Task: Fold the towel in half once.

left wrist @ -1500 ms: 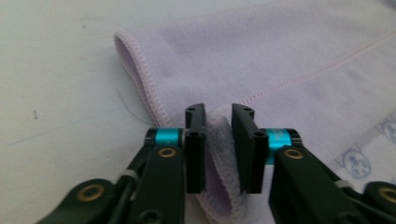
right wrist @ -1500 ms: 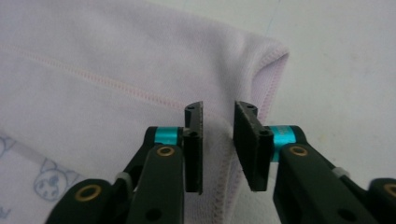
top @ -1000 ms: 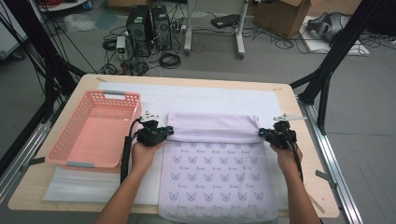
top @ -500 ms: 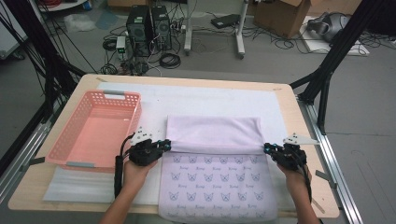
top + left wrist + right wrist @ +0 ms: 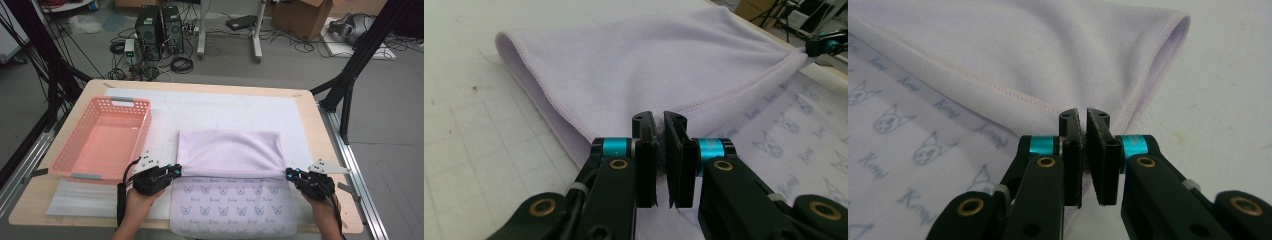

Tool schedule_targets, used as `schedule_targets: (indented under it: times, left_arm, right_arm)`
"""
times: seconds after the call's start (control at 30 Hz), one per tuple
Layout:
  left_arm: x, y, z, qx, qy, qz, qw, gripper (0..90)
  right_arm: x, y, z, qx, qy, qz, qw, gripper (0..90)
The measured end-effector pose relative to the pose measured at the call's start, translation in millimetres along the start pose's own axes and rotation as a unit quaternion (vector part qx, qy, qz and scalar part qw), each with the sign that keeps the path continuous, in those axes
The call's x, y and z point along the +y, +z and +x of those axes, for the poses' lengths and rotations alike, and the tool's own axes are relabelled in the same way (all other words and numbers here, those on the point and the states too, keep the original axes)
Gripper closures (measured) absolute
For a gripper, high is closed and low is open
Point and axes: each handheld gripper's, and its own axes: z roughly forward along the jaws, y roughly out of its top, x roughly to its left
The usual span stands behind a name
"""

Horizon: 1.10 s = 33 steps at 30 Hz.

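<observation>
Basket (image 5: pixel 102 142): pink, slotted walls, on the table's left half, just left of the cloth, nothing inside.
Left tool (image 5: pixel 176 170): low over the table beside the basket's near right corner; jaws clamped on the cloth's left folded-over corner, fabric pinched between the pads (image 5: pixel 645 150).
Cloth (image 5: pixel 230 155): pale lilac, lying mid-table on the white mat (image 5: pixel 220 107); far half folded toward the person, plain side up, its edge stretched straight between both tools; near half flat, cat-face print (image 5: pixel 235 210) showing.
Right tool (image 5: pixel 289 173): near the table's right edge; jaws clamped on the right folded-over corner.
Table (image 5: pixel 320 150): wooden rim.
Beyond: computer towers (image 5: pixel 157 25), cables, a cardboard box (image 5: pixel 305 15) on the floor.
</observation>
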Motion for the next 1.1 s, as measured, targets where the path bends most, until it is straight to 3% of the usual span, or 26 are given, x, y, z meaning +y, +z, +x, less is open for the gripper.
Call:
schedule_targets:
  times: [0.23, 0.73, 1.1]
  left_arm:
    - [-9.5, -6.7, -9.2, -0.001, 0.006, 0.001, 1.0000, 83.6]
    - [-21.7, -20.9, -17.1, -0.001, -0.002, 0.004, 1.0000, 83.6]
    - [-35.0, -40.9, -35.8, -0.029, 0.012, 0.024, 0.9992, 83.8]
  right_arm:
    - [-10.1, -8.5, 7.1, 0.001, -0.002, 0.003, 1.0000, 84.6]
    - [-20.3, -25.7, 19.4, 0.017, 0.000, 0.004, 0.9998, 84.7]
    - [-36.0, -45.0, 28.9, 0.026, 0.004, 0.014, 0.9996, 84.8]
